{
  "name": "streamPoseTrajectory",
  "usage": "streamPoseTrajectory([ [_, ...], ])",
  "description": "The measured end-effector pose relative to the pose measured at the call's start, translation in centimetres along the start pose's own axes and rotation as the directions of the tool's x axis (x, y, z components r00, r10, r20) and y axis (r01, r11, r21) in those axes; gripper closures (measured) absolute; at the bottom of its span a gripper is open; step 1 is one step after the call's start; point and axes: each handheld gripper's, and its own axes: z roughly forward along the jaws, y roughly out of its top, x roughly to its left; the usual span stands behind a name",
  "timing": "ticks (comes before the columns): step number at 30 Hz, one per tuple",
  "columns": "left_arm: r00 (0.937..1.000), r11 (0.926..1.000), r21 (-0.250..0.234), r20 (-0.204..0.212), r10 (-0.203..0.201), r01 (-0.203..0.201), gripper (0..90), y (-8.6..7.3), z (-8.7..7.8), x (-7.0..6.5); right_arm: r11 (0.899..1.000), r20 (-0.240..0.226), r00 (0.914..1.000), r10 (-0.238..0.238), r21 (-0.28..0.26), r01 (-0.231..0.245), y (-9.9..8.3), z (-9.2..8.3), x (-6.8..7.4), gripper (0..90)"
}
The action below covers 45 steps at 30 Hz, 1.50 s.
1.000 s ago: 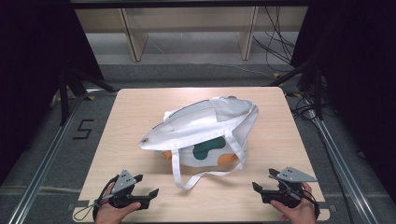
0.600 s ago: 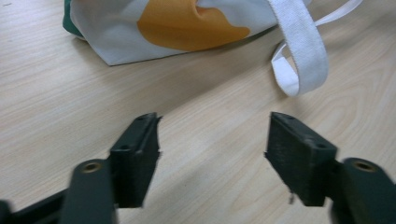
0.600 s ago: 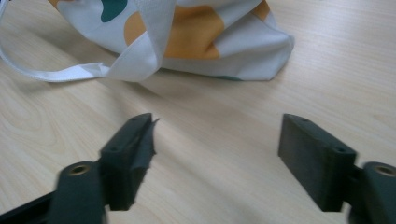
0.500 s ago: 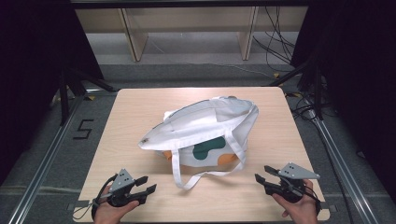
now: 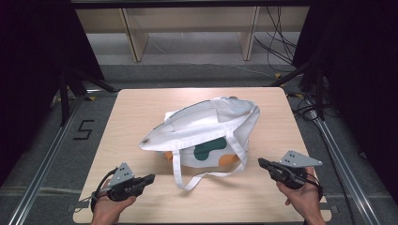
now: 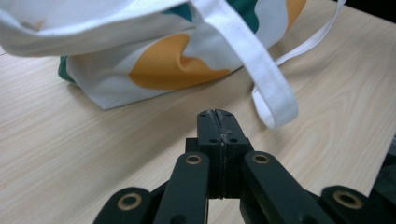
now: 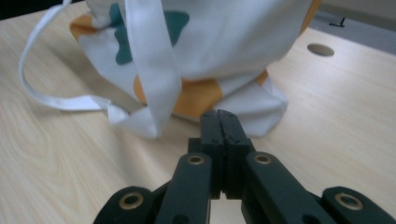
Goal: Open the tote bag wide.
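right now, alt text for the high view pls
A white tote bag with green and orange patches lies mid-table, one strap looping toward the near edge. A hand holds a shut gripper at each near corner, left and right.

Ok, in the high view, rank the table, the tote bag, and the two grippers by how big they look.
1. table
2. tote bag
3. left gripper and right gripper: they look alike in size, so no ranking between them.
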Motion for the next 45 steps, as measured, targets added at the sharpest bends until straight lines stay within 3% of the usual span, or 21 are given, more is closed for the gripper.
streamPoseTrajectory([
  [4, 0.9998, 0.9997, -0.02, 0.015, -0.013, 0.013, 89.5, 1.1, -0.1, 0.1, 0.999, 0.001, 0.9993, -0.038, -0.035, 0.038, 2.1, -0.4, -0.2, 90.0],
  [9, 0.9994, 0.9985, -0.052, 0.025, 0.022, -0.02, 89.5, 4.2, -0.4, 0.6, 0.992, 0.011, 0.9947, -0.102, -0.069, 0.103, 5.5, -0.7, 0.1, 90.0],
  [12, 0.9995, 0.9972, -0.067, 0.002, 0.033, -0.033, 89.5, 7.2, -0.4, 1.5, 0.986, -0.002, 0.9912, -0.132, -0.098, 0.131, 7.9, -0.9, 0.0, 90.0],
  [13, 0.9995, 0.9972, -0.067, 0.002, 0.033, -0.033, 89.5, 7.2, -0.4, 1.5, 0.986, -0.002, 0.9912, -0.132, -0.098, 0.131, 7.9, -0.9, 0.0, 90.0],
  [17, 0.9986, 0.9965, -0.067, -0.017, 0.049, -0.05, 89.4, 9.8, 0.5, 2.2, 0.977, 0.036, 0.9853, -0.167, -0.125, 0.17, 11.4, -0.6, 0.1, 90.0],
  [24, 0.9976, 0.9983, -0.035, -0.051, 0.046, -0.048, 88.7, 12.1, 2.7, 3.7, 0.975, 0.053, 0.9786, -0.198, -0.092, 0.203, 16.0, 1.6, -0.7, 90.0],
  [25, 0.9976, 0.9991, -0.023, -0.061, 0.034, -0.035, 88.5, 12.3, 3.4, 4.4, 0.977, 0.065, 0.9765, -0.206, -0.047, 0.209, 16.7, 2.8, -1.3, 90.0],
  [27, 0.9971, 0.9997, -0.017, -0.075, 0.017, -0.018, 88.4, 12.3, 3.9, 5.0, 0.976, 0.073, 0.9743, -0.213, -0.031, 0.216, 16.9, 3.5, -1.7, 90.0],
  [29, 0.997, 0.9999, -0.015, -0.077, -0.009, 0.008, 88.5, 12.2, 4.9, 6.0, 0.975, 0.075, 0.975, -0.209, 0.087, 0.203, 16.7, 5.6, -2.6, 90.0],
  [31, 0.9957, 0.9994, -0.013, -0.086, -0.034, 0.033, 88.5, 12.1, 5.7, 6.7, 0.972, 0.079, 0.9733, -0.216, 0.111, 0.207, 16.4, 6.2, -2.8, 90.0],
  [32, 0.9949, 0.9991, 0.008, -0.092, -0.042, 0.043, 88.5, 12.0, 6.6, 7.7, 0.962, 0.074, 0.9766, -0.202, 0.202, 0.184, 15.6, 7.2, -3.5, 90.0],
  [33, 0.9949, 0.9991, 0.008, -0.092, -0.042, 0.043, 88.7, 12.0, 6.6, 7.7, 0.962, 0.074, 0.9766, -0.202, 0.202, 0.184, 15.6, 7.2, -3.5, 90.0],
  [34, 0.993, 0.9979, 0.002, -0.099, -0.064, 0.064, 88.8, 11.9, 7.1, 8.0, 0.951, 0.076, 0.9799, -0.185, 0.266, 0.158, 14.5, 8.1, -4.7, 90.0],
  [36, 0.9895, 0.9963, 0.02, -0.12, -0.081, 0.084, 88.8, 11.4, 8.2, 8.9, 0.942, 0.065, 0.9826, -0.174, 0.302, 0.147, 13.9, 8.4, -5.4, 90.0],
  [37, 0.9863, 0.9927, 0.031, -0.121, -0.112, 0.117, 89.1, 11.0, 8.8, 9.4, 0.942, 0.067, 0.9903, -0.122, 0.321, 0.094, 12.0, 9.8, -6.5, 90.0],
  [38, 0.9863, 0.9927, 0.031, -0.121, -0.112, 0.117, 89.1, 11.0, 8.8, 9.4, 0.934, 0.058, 0.9924, -0.108, 0.348, 0.081, 11.5, 10.1, -6.8, 90.0],
  [40, 0.9856, 0.9923, 0.082, -0.149, -0.08, 0.093, 89.2, 10.3, 9.3, 10.0, 0.933, 0.055, 0.9959, -0.072, 0.357, 0.048, 10.7, 10.8, -7.0, 90.0],
  [41, 0.9863, 0.9911, 0.098, -0.147, -0.075, 0.09, 89.4, 9.9, 9.6, 10.3, 0.933, 0.041, 0.9989, -0.025, 0.359, 0.009, 9.7, 11.7, -7.3, 90.0],
  [42, 0.988, 0.9867, 0.137, -0.139, -0.068, 0.087, 89.5, 9.4, 9.8, 10.7, 0.933, 0.036, 0.9991, -0.022, 0.359, 0.008, 8.7, 12.5, -7.5, 90.0],
  [44, 0.9863, 0.9802, 0.178, -0.154, -0.059, 0.086, 89.6, 8.6, 10.6, 11.1, 0.913, 0.026, 0.9996, -0.012, 0.408, 0.0, 6.8, 14.1, -7.3, 90.0],
  [45, 0.9851, 0.9807, 0.164, -0.151, -0.082, 0.107, 89.6, 8.5, 10.6, 11.3, 0.913, 0.026, 0.9996, -0.012, 0.408, 0.0, 6.8, 14.1, -7.3, 90.0],
])
